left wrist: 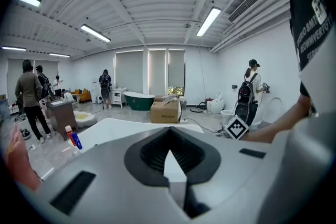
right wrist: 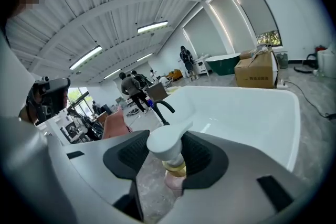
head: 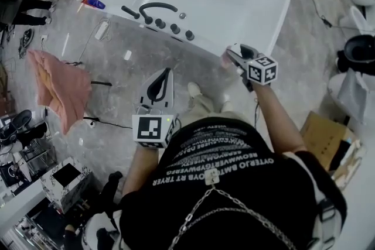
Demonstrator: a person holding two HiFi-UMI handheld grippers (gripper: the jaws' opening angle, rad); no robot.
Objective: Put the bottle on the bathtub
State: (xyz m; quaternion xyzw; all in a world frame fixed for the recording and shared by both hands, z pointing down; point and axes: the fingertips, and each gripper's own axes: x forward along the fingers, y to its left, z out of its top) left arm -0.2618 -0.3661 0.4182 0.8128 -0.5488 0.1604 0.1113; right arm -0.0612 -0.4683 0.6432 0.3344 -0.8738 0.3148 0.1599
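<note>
My right gripper (head: 231, 56) is shut on a pink pump bottle (head: 225, 61) just in front of the near rim of the white bathtub (head: 282, 13). In the right gripper view the bottle's white pump head and gold collar (right wrist: 168, 147) stand between the jaws of my right gripper (right wrist: 170, 162), with the bathtub (right wrist: 247, 113) beyond. My left gripper (head: 164, 74) hangs lower over the floor with its jaws together and nothing in them. The left gripper view shows my left gripper (left wrist: 170, 157) the same way, pointing toward the bathtub (left wrist: 107, 128).
A black faucet (head: 157, 7) and several knobs sit on the tub's near rim. A small blue and red bottle (head: 93, 3) stands at its left corner. A pink cloth (head: 58, 88) hangs at left, and a cardboard box (head: 323, 137) lies at right.
</note>
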